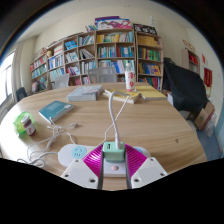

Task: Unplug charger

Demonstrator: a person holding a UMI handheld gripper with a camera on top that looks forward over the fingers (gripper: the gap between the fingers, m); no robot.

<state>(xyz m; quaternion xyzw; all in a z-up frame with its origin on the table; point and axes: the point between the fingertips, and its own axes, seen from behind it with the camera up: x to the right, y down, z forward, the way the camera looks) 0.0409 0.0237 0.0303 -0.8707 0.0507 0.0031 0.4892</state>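
Note:
A pale green charger (113,149) stands plugged into a white power strip (74,154) on the wooden table (150,125). Its white cable (116,113) rises from the top and runs away across the table towards a white cup (130,79). My gripper (113,153) is round the charger. Both magenta pads (96,160) press on its left and right sides. The strip passes under the fingers and is partly hidden by them.
A green and white box (25,123) and tangled white cables (45,148) lie left of the strip. A blue book (55,110) and a grey book (85,92) lie farther off. A person in dark clothes (186,85) leans at the table's right. Bookshelves (100,55) line the back wall.

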